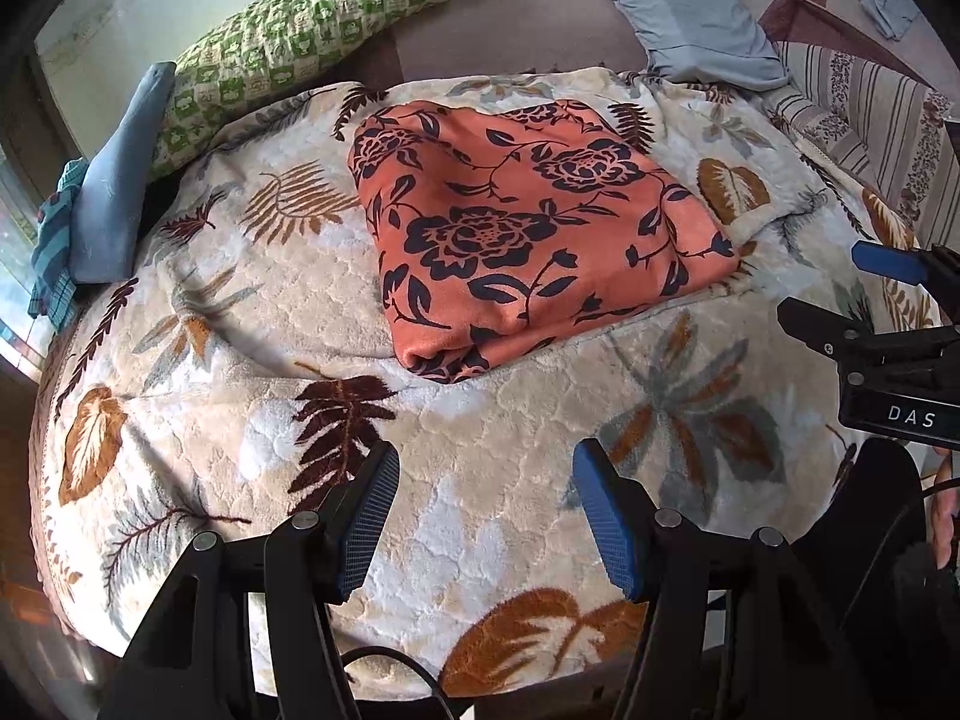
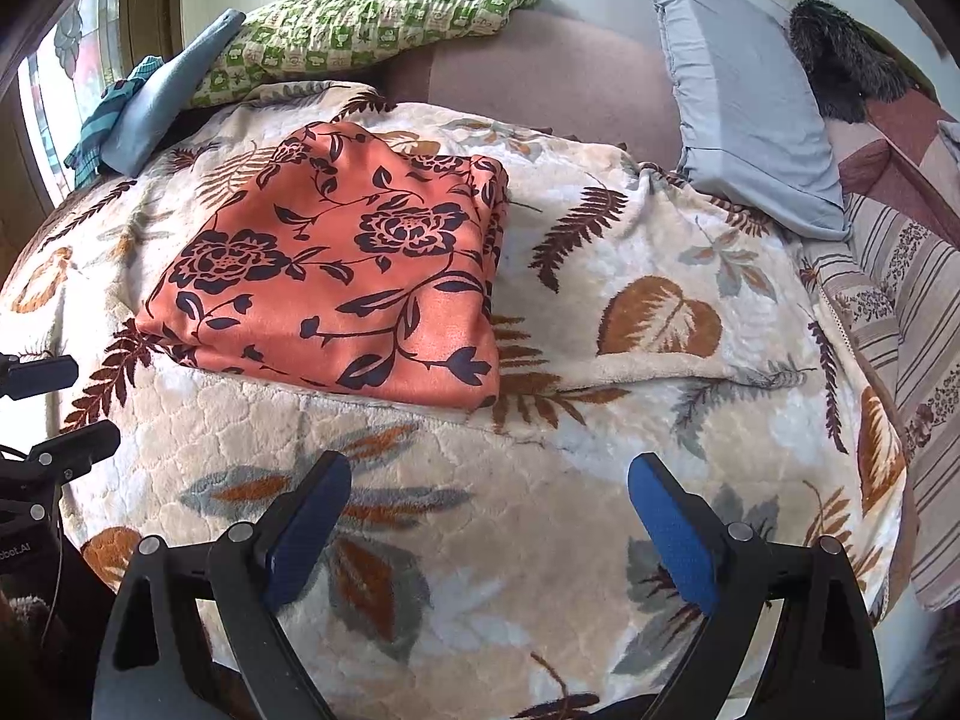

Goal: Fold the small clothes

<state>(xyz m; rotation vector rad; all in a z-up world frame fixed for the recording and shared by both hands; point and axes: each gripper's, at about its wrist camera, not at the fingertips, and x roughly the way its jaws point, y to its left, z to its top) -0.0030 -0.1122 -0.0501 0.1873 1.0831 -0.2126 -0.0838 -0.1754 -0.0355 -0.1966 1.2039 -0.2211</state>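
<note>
**Handling the Folded Orange Cloth: Grip Points and Position**

**Material.** Treat the orange cloth with the dark navy flower print (image 1: pixel 534 234) as light, soft and limp. It has a slight sheen, so expect the layers to slide over one another. It already lies as a thick, roughly square stack on the cream plush blanket with brown and grey leaf pattern (image 1: pixel 492 468). The blanket pile is deep; a low pinch may catch it together with the cloth.

**Where to take hold.** Judged from the stack as it lies, take it at a corner or along a folded edge, where all layers meet. The rounded corner nearest you in the left wrist view shows bunched layers and is the most reachable. Pinch through the full thickness; a hold on the top layer alone would likely peel the stack open.

**Position relative to the grippers.**
- Left gripper (image 1: pixel 486 516): the cloth lies at 12 o'clock, ahead of the fingertips and apart from them, with bare blanket between.
- Right gripper (image 2: pixel 489 525): the cloth lies at about 11 o'clock, ahead and to the left, also apart.

**Gripper state.** Both grippers stand with jaws spread and nothing between the blue pads (image 1: pixel 369 522). Neither touches the cloth. The right gripper appears at 3 o'clock in the left wrist view, beside the stack's right edge.

**Surroundings.** A green-and-cream checked pillow (image 1: pixel 312 30) and a pale blue pillow (image 1: pixel 690 12) lie beyond the blanket, well apart from the cloth.
</note>
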